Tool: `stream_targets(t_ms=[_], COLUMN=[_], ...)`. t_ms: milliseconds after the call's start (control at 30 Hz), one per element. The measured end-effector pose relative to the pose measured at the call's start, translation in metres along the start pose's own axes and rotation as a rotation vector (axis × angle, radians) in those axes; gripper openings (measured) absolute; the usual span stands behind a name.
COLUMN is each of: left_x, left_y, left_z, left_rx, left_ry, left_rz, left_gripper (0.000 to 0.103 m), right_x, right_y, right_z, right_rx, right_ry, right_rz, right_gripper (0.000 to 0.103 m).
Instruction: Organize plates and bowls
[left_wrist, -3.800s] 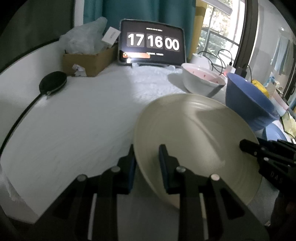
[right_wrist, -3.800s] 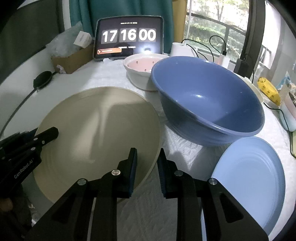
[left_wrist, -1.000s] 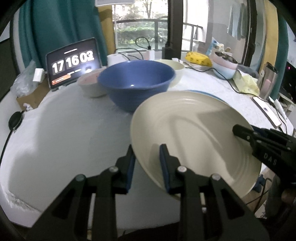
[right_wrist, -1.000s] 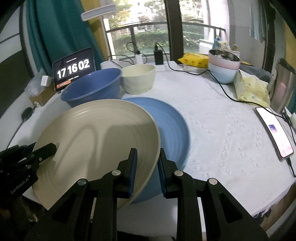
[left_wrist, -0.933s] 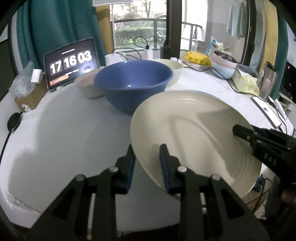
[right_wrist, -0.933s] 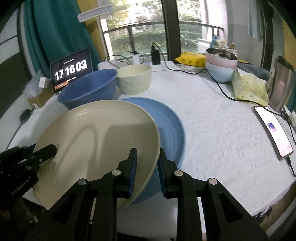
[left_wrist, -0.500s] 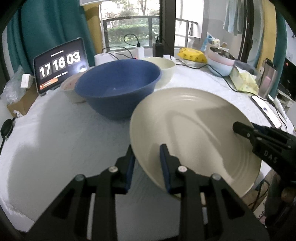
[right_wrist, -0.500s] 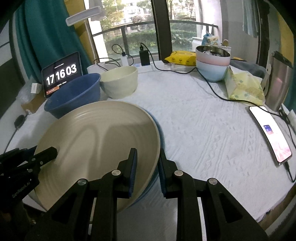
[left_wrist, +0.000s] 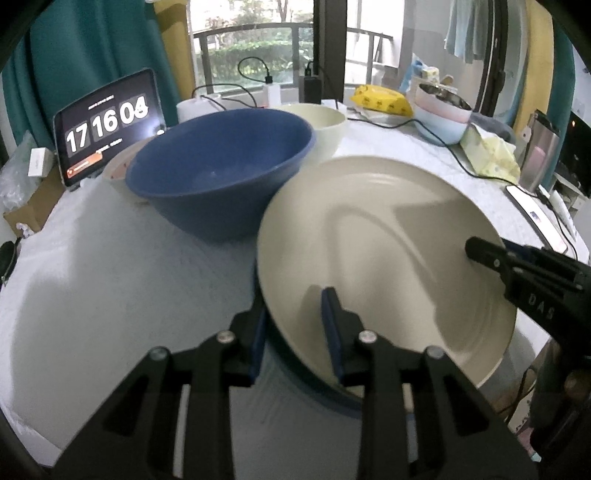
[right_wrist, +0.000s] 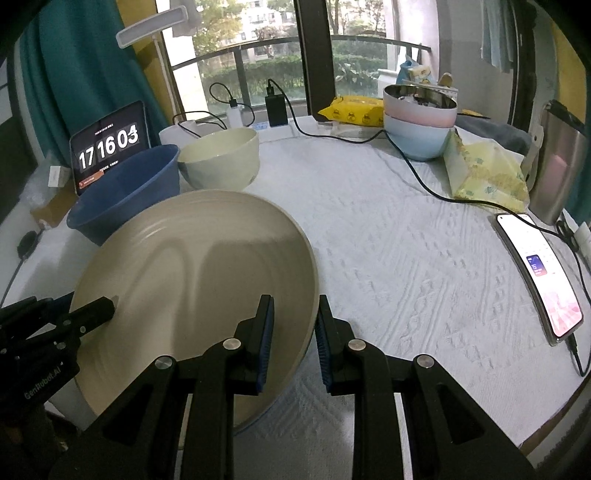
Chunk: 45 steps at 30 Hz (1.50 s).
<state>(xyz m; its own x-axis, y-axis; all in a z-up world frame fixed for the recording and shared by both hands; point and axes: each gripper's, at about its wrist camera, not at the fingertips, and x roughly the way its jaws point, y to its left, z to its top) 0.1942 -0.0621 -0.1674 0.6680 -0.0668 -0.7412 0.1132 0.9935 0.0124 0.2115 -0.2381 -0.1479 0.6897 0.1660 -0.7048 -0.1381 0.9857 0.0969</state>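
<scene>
Lowering the cream plate (left_wrist: 388, 236) onto the blue plate (left_wrist: 317, 391) that a second ago lay ahead, your left tongs (left_wrist: 291, 325) loosen; right tongs (right_wrist: 293, 332) pinch its rim.

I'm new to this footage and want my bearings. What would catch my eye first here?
The big cream plate fills the foreground, gripped at opposite rims by the left tool and the right tool, just above a blue plate mostly hidden beneath it. Right behind it stands a large dark blue bowl, and a tablet clock glows at the back left.
</scene>
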Motion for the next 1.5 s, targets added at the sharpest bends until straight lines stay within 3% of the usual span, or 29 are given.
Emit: stream_targets(t_ms=[267, 400, 667, 1033, 1500], left_x=[-0.005, -0.009, -0.018, -0.007, 0.017], left_y=[0.000, 0.003, 0.014, 0.019, 0.017], left_z=[-0.004, -0.007, -0.007, 0.001, 0.005], left_rx=[0.006, -0.015, -0.048, -0.087, -0.102], left_ry=[-0.007, -0.006, -0.032, -0.030, 0.026], left_rz=[-0.022, -0.022, -0.001, 0.025, 0.040], left_gripper=[0.033, 0.047, 0.048, 0.048, 0.048], right_x=[-0.001, -0.001, -0.006, -0.002, 0.012], right_y=[0.002, 0.002, 0.000, -0.010, -0.012], right_z=[-0.002, -0.004, -0.006, -0.001, 0.001], right_rx=[0.000, 0.003, 0.019, 0.042, 0.056], right_ry=[0.010, 0.021, 0.018, 0.019, 0.045], right_rz=[0.000, -0.004, -0.008, -0.003, 0.023], right_gripper=[0.024, 0.024, 0.032, 0.032, 0.032])
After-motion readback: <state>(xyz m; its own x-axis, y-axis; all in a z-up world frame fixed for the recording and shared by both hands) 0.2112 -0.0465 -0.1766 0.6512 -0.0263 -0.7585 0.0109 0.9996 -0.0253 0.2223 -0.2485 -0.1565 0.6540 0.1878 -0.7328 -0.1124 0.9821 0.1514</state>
